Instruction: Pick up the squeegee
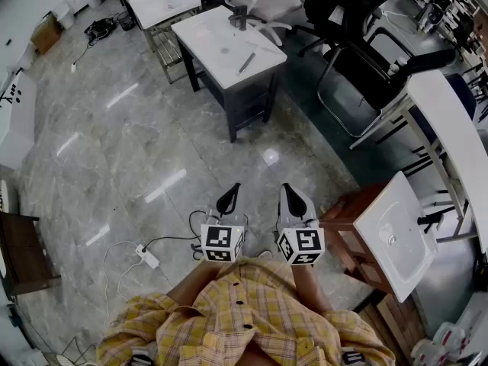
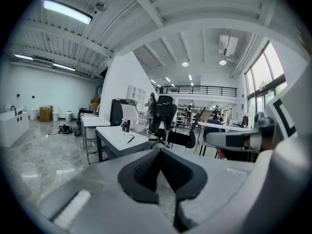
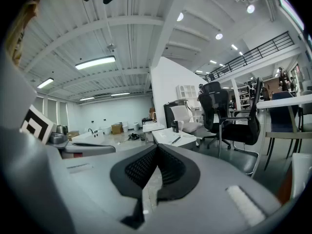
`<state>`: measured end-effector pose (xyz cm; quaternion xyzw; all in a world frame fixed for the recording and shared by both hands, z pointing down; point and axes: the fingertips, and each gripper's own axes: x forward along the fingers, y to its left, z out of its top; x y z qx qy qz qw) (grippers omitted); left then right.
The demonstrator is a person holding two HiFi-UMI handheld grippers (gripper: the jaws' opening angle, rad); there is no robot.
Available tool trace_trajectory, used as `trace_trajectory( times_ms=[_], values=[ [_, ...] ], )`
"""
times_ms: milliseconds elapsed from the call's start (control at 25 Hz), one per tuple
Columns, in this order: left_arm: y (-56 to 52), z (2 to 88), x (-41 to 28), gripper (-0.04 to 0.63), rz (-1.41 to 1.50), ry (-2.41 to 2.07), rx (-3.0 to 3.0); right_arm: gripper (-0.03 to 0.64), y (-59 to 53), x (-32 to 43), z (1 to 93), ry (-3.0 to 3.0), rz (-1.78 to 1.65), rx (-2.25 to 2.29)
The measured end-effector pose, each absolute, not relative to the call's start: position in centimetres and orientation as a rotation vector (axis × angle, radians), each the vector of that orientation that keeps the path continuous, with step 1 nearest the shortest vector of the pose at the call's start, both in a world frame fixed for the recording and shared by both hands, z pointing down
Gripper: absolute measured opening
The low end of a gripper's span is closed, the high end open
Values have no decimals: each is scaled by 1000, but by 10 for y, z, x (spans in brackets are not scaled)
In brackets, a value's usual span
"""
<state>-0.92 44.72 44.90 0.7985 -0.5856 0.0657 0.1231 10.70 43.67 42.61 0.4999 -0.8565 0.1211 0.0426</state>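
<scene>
My grey left gripper [image 1: 229, 197] and right gripper [image 1: 289, 196], at lower centre, are both clenched on nothing. The slim dark squeegee [image 1: 245, 63] lies on the white rectangular table [image 1: 212, 40], upper centre.

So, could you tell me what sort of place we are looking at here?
Probably an open-plan office or lab hall: a white desk, a black office chair, and a mezzanine railing beneath a high ceiling.

Glossy grey marble floor [image 1: 114, 128] fills the left, a white worktop [image 1: 213, 40] sits upper centre, black office chairs [image 1: 358, 67] upper right, a white basin [image 1: 381, 212] lower right.
</scene>
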Motion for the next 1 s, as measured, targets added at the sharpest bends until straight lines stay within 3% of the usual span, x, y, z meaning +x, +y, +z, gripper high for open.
trace_trajectory(
  times_ms=[1000],
  values=[
    [379,435,-69,0,36,-1504,2508,-1,378,39,419,-2655,352,1617]
  ],
)
